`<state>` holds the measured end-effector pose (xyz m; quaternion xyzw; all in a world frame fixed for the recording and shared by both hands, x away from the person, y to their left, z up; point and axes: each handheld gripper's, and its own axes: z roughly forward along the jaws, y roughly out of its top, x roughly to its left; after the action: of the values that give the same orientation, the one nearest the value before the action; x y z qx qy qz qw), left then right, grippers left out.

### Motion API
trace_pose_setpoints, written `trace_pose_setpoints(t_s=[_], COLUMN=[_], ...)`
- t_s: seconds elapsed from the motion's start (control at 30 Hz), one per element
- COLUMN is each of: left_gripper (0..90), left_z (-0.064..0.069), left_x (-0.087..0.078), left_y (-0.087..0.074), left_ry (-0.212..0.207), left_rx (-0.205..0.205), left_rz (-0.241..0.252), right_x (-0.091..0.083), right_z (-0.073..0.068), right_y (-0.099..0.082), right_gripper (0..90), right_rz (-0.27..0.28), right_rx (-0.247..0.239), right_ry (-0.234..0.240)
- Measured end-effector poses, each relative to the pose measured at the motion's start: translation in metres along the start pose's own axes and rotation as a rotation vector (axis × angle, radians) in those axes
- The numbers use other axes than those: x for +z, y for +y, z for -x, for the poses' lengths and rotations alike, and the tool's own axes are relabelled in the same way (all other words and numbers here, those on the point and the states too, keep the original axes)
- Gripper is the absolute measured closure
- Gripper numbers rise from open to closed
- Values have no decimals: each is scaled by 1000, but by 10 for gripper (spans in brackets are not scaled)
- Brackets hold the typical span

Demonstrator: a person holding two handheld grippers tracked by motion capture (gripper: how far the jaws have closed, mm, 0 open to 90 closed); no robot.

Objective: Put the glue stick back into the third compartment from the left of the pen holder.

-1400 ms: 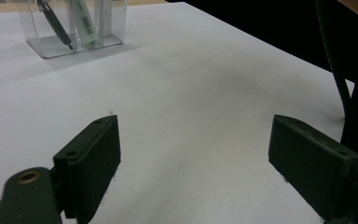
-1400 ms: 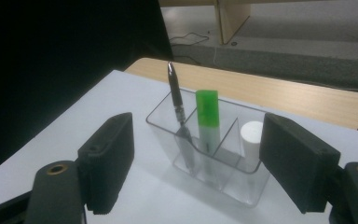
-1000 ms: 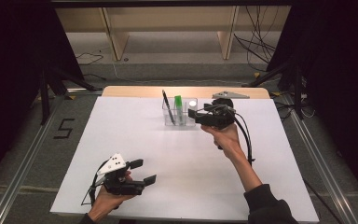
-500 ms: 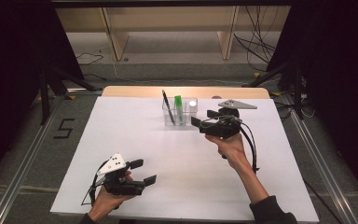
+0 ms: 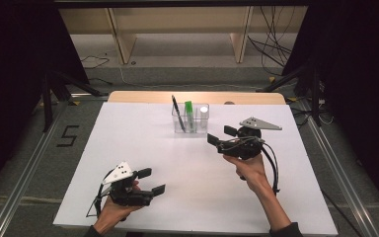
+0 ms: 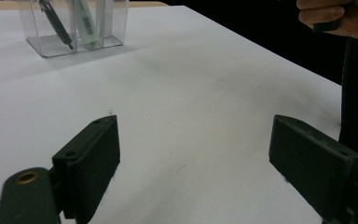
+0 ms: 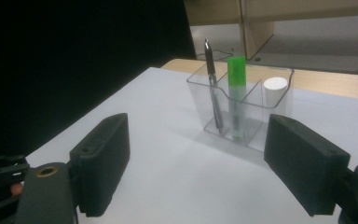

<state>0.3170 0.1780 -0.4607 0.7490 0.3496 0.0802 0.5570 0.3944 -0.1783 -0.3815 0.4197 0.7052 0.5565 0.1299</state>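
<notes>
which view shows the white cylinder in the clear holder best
The right gripper view: the white cylinder stands close and sharp in the clear holder's end compartment. The high view shows it small and glary; in the left gripper view I cannot make it out.

**Colours on the table**

The table top (image 5: 143,148) is seen plain white, edged at the far side by a tan wooden strip. The holder (image 7: 242,112) is clear plastic. A black pen (image 7: 211,88), a green-capped marker (image 7: 236,70) and a white cylinder (image 7: 275,91) are held inside. Both grippers (image 5: 150,181) (image 5: 222,136) are black, plates grey-white.
</notes>
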Motion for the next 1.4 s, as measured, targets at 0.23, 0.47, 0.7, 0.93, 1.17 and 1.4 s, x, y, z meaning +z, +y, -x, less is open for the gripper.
trace_pose_setpoints(t_s=[0.23,0.47,0.7,0.93,1.17,1.4], left_gripper=[160,160,160,160,160,160], left_z=[-1,0,0,1,1,2], left_x=[0,1,2,2,1,0], left_y=[0,0,1,1,0,0], left_ry=[-4,-4,-6,-16,-19,-28], left_rx=[-3,-5,-2,4,8,17], left_rz=[-1,1,-4,-8,-11,-14], right_x=[-11,-25,-36,-45,-59,-68], right_z=[0,1,2,-1,-2,-2], right_y=[-16,-35,-52,-64,-76,-90], right_gripper=[229,226,220,213,212,212], right_rz=[3,9,-8,-14,-4,-2], right_rx=[-1,-1,-21,-46,-51,-54], right_ry=[4,17,17,7,-6,-16])
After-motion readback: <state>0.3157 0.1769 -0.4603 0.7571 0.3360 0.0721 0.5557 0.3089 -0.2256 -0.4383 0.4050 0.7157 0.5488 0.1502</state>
